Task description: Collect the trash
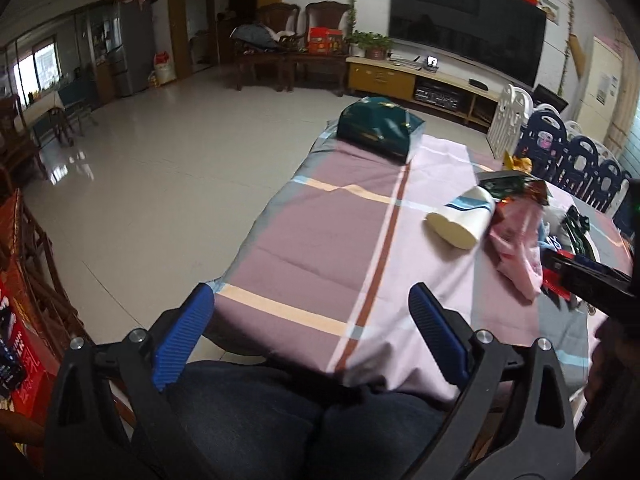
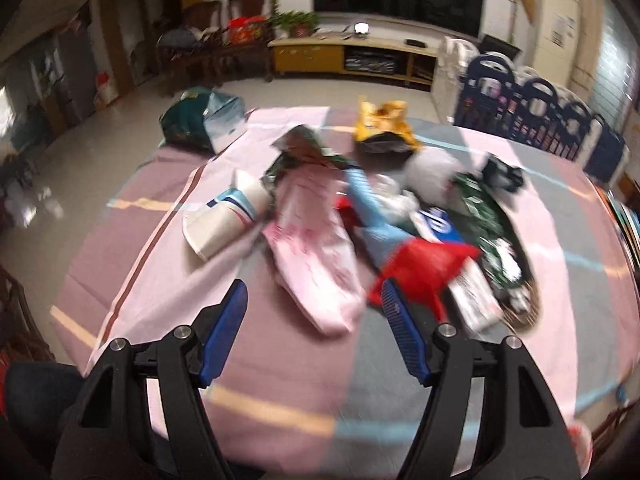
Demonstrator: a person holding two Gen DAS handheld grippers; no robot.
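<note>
Both tongs gape wide, holding nothing. The right gripper [image 2: 314,308] hangs over the table [image 2: 280,368], nearest the pink wrapper [image 2: 316,264] and red bag [image 2: 424,264]. A paper cup [image 2: 224,220] lies tipped beside them, a green bag [image 1: 378,128] beyond. The left gripper [image 1: 312,312] hovers at the table's near edge.

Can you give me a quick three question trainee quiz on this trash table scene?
1. True or false: the paper cup stands upright.
2. Which lies right beside the cup: A) pink bag B) yellow wrapper C) green bag?
3. Fill in: both the left gripper and right gripper are ____.

Key: 1 false, it lies on its side. 2 A. 3 open.
</note>
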